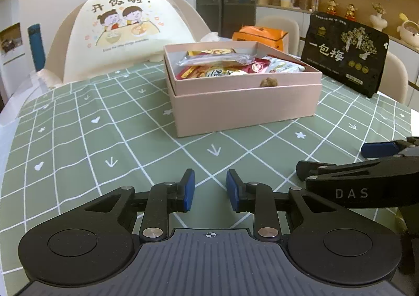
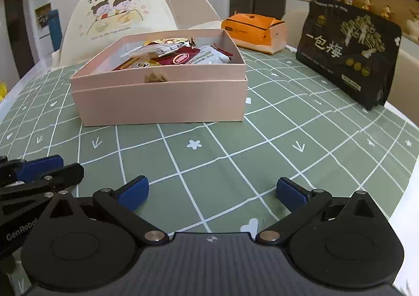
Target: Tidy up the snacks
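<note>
A pink box (image 1: 243, 102) (image 2: 162, 102) stands on the green checked tablecloth and holds several snack packets (image 1: 225, 65) (image 2: 178, 56). A tall black snack bag (image 1: 345, 52) (image 2: 348, 49) stands upright to the right of the box. My left gripper (image 1: 210, 189) is low over the cloth, well in front of the box, its blue pads a small gap apart with nothing between them. My right gripper (image 2: 212, 192) is wide open and empty beside it, also in front of the box. Each gripper shows at the edge of the other's view.
An orange and white carton (image 1: 262, 36) (image 2: 254, 31) lies behind the box. A chair with a cartoon-print cover (image 1: 123, 28) (image 2: 117, 15) stands at the table's far side. The table edge curves round at the right (image 2: 408, 191) and left (image 1: 10, 117).
</note>
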A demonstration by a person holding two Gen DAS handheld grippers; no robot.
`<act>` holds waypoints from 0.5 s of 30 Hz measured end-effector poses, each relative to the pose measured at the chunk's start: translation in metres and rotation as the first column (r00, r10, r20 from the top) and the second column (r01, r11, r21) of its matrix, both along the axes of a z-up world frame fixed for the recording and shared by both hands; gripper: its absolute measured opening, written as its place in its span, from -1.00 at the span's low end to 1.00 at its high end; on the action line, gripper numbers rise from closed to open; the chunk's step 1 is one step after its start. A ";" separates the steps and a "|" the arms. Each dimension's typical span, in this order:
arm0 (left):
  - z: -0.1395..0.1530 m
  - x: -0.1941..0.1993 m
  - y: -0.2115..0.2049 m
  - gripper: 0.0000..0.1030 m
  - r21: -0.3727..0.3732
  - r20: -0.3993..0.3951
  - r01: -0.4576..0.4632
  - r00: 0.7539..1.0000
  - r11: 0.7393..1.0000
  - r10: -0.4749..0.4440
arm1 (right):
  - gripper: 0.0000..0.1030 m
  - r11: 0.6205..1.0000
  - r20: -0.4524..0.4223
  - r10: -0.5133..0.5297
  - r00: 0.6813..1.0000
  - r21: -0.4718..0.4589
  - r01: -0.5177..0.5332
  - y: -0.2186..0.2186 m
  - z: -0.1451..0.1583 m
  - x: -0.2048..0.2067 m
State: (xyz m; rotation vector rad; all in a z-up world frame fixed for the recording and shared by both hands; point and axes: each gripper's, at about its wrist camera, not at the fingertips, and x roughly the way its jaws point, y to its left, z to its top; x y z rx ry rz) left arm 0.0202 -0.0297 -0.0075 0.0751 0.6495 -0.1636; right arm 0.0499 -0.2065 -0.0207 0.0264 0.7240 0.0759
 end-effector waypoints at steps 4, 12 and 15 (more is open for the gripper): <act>0.000 0.001 0.000 -0.39 0.003 0.000 0.002 1.000 1.000 -0.002 | 1.00 1.000 0.023 -0.004 1.000 -0.004 0.004 0.004 -0.002 -0.001; -0.001 0.002 0.000 -0.39 -0.003 0.000 0.003 1.000 1.000 -0.003 | 1.00 1.000 0.022 -0.002 1.000 0.002 0.002 0.003 -0.002 -0.001; -0.001 0.002 0.001 -0.39 -0.004 -0.001 0.004 1.000 1.000 -0.004 | 1.00 1.000 0.022 -0.002 1.000 0.002 0.002 0.003 -0.002 -0.001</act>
